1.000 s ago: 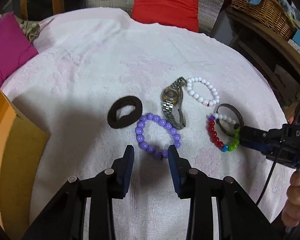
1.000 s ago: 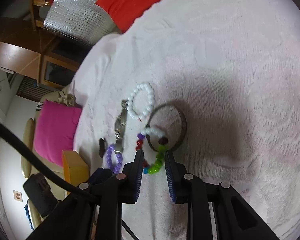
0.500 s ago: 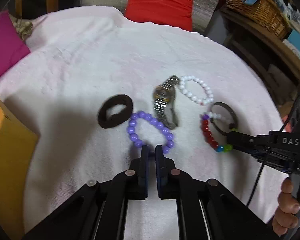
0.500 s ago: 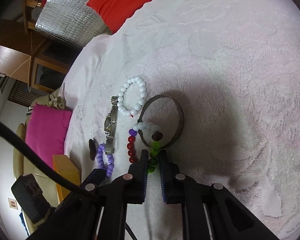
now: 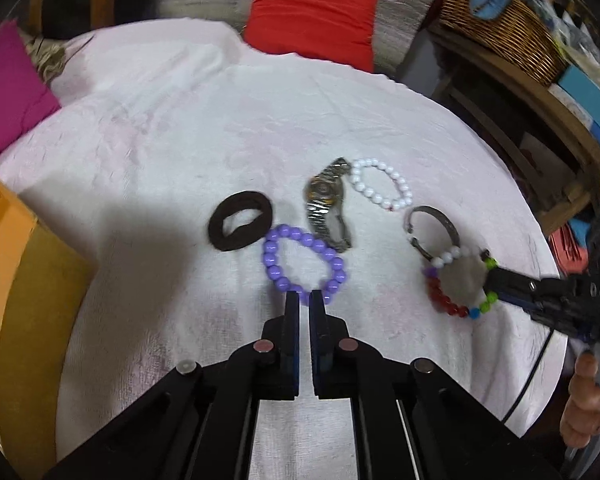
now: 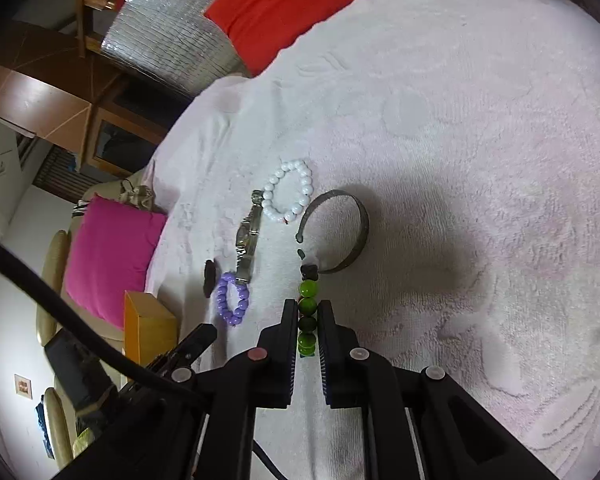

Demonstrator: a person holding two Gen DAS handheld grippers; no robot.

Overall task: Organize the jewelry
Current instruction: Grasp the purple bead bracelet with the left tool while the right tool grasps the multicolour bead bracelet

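Both grippers pinching bead bracelets, pick-up step underway.
Left gripper (image 5: 304, 300) is clamping the purple round-bead bracelet (image 5: 300, 264) on the white towel-covered table (image 5: 180, 160); right gripper (image 6: 307, 320) is squeezing the multicoloured bead bracelet (image 6: 308, 304), lifted slightly. Next move probably calls for carrying both to the orange open box (image 5: 8, 240).

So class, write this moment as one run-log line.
left gripper: shut on purple bracelet | right gripper: shut on multicoloured bracelet | watch: on cloth

L gripper (image 5: 304, 300) is clamped on the near edge of the purple bead bracelet (image 5: 300, 258) on the white towel (image 5: 160, 152). R gripper (image 5: 496, 280) pinches the multicolor bead bracelet (image 5: 452, 304), raised off the towel. Black scrunchie (image 5: 240, 226), watch (image 5: 326, 208), white bead bracelet (image 5: 380, 190) lie beyond.
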